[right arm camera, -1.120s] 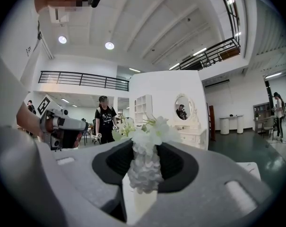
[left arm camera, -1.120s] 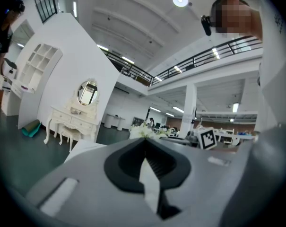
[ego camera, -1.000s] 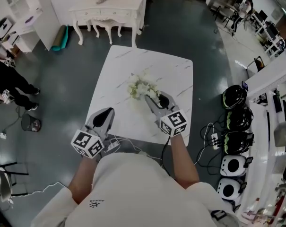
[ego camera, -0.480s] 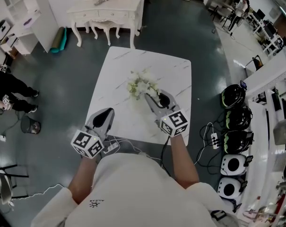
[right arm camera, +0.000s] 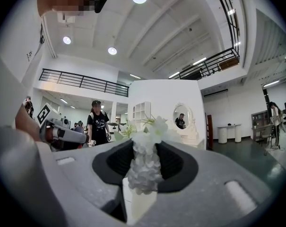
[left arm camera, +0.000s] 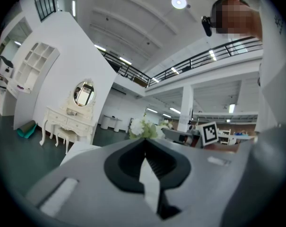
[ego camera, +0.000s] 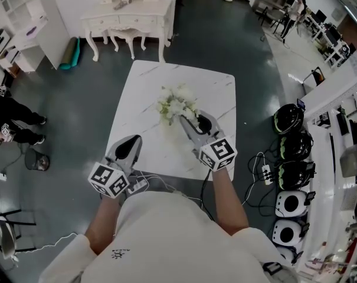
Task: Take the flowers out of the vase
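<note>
At the table's (ego camera: 143, 93) centre, our right gripper (ego camera: 185, 121) clamps the flowers (ego camera: 175, 105) at its eleven o'clock. Our left gripper (ego camera: 130, 143) is closed, empty. We should lift straight up, gently.

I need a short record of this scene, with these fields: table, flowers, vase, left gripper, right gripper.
table: white marble top
flowers: white bunch, above the table
vase: cannot be made out in any view
left gripper: jaws together, empty, at the table's near edge
right gripper: closed on the flowers
</note>
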Tool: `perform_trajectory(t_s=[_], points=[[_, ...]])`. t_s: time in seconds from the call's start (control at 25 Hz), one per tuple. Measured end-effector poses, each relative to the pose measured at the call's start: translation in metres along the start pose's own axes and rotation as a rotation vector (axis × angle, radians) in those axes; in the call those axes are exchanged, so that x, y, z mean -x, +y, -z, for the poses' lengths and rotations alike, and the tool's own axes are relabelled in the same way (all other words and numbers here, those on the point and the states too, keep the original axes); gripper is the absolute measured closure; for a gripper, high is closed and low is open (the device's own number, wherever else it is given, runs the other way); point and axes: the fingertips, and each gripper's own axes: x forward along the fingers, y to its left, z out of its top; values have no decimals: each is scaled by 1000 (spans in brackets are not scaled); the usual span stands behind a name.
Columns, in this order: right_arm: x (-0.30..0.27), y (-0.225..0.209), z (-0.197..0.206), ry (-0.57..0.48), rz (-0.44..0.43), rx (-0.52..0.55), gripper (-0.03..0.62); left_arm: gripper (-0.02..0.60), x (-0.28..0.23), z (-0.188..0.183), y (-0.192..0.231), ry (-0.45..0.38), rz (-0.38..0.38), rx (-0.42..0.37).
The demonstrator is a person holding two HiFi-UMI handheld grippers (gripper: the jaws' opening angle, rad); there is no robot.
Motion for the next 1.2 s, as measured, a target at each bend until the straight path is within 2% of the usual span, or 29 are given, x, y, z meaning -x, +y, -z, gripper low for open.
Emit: perform_trajectory(t_s=[0.68,1.2], points=[[3,-1,-19,-33,23,21,473,594,-4,-4,-5,-2,28,-13],[7,-2,-50,-97,30,47,474,594,-9,-6,-6,-4,41,-15]])
